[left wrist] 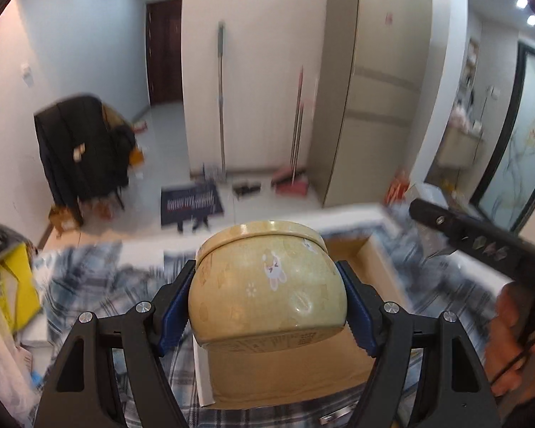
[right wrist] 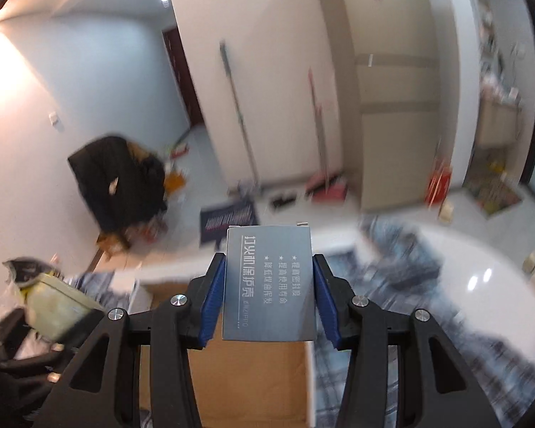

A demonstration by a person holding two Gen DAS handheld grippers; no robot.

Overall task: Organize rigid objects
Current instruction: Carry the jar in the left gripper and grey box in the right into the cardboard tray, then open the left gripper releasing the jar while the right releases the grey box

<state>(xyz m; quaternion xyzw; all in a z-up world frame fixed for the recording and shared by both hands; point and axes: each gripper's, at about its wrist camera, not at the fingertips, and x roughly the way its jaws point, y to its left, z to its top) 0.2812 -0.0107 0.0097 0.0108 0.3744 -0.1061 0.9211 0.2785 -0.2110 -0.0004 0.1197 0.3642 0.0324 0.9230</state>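
Observation:
My left gripper (left wrist: 267,296) is shut on a round yellow tin (left wrist: 267,285) with a lid and a small rabbit print; its blue pads press both sides. The tin hangs above an open cardboard box (left wrist: 371,260) on a plaid cloth (left wrist: 100,296). In the right wrist view, my right gripper (right wrist: 269,296) is shut on a flat grey box (right wrist: 269,285) with white printed text, held upright over the same cardboard box (right wrist: 249,381). The yellow tin (right wrist: 53,310) shows blurred at lower left in that view. The right gripper (left wrist: 460,232) and a hand (left wrist: 517,339) appear at the right of the left wrist view.
A yellow package (left wrist: 10,285) lies at the left edge of the cloth. Beyond the table's white edge (left wrist: 356,214) are a black coat on a chair (left wrist: 82,149), a dark doormat (left wrist: 192,203), a mop (left wrist: 221,100), a red dustpan (left wrist: 292,185) and a tall beige cabinet (left wrist: 374,89).

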